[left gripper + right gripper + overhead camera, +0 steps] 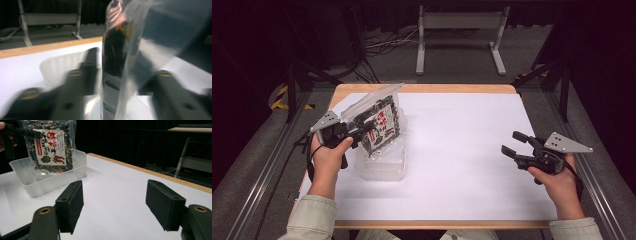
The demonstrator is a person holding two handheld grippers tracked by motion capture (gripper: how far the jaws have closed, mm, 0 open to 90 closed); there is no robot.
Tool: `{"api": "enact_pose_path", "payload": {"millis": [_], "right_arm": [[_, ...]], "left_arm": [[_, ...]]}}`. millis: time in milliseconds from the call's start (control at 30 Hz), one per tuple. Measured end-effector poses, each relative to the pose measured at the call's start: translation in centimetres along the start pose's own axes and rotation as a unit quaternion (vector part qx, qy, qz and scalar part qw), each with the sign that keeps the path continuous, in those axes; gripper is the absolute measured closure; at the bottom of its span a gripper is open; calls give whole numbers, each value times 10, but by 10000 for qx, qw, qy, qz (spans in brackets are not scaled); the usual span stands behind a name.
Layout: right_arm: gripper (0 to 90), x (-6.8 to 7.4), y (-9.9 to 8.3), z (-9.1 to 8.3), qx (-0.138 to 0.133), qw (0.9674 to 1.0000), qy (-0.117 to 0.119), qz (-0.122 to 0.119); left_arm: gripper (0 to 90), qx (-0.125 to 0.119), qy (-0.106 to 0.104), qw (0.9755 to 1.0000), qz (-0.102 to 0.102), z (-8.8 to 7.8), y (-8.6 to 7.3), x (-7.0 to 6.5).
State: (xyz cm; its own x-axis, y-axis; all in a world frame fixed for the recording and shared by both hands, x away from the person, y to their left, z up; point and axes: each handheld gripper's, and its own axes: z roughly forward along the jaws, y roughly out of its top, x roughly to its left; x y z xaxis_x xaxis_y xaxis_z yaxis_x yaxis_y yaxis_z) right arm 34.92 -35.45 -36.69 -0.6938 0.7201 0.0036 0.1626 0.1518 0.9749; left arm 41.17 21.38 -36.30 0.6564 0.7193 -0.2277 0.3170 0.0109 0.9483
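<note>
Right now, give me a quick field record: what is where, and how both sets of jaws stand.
packet: clear bag of dried food, upright, lower end inside the tub
tub: clear plastic, on the white sheet at table left
left gripper: at the packet's left edge; jaws stand either side of the bag, parted, not pressing it
right gripper: above table right, jaws open, nothing between them
table: white sheet over wood top

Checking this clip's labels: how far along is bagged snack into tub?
Done: the clear plastic bag with the red-and-white label stands upright with its lower end inside the translucent plastic tub. In hand: the left gripper fingers flank the bag, apparently not pressing it. Left: withdrawing; the bag may tip. The right gripper waits open, empty.
</note>
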Motion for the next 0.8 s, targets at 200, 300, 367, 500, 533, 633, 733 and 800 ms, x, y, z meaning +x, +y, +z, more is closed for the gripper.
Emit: {"api": "enact_pose_path", "payload": {"millis": [200, 300, 367, 500, 533, 633, 733, 800], "right_arm": [[308, 0, 0, 0, 6, 10000, 12, -2], [307, 1, 0, 0, -16, 10000, 12, -15], [307, 1, 0, -1, -1, 10000, -10, -2], [303, 1, -1, -4, -7, 10000, -37, 4], [302, 1, -1, -5, -22, 10000, -47, 18], [299, 2, -2, -9, -27, 9999, -93, 35], [293, 1, -6, -12, 0, 9999, -146, 51], [292, 1, -9, -14, 28, 9998, -170, 64]], "left_arm": [[175, -213, 278, 9994, 56, -11, 5, -4], [131, -166, 340, 9988, 301, -23, 5, -9], [121, -122, 363, 9984, 417, -34, 3, -13], [119, 16, 438, 9974, 573, -49, -3, -17], [119, 35, 436, 9973, 593, -52, -5, -17], [116, 161, 500, 9962, 693, -64, -13, -19], [106, 256, 489, 9959, 717, -73, -20, -18], [98, 395, 399, 9958, 721, -83, -30, -17]]}}
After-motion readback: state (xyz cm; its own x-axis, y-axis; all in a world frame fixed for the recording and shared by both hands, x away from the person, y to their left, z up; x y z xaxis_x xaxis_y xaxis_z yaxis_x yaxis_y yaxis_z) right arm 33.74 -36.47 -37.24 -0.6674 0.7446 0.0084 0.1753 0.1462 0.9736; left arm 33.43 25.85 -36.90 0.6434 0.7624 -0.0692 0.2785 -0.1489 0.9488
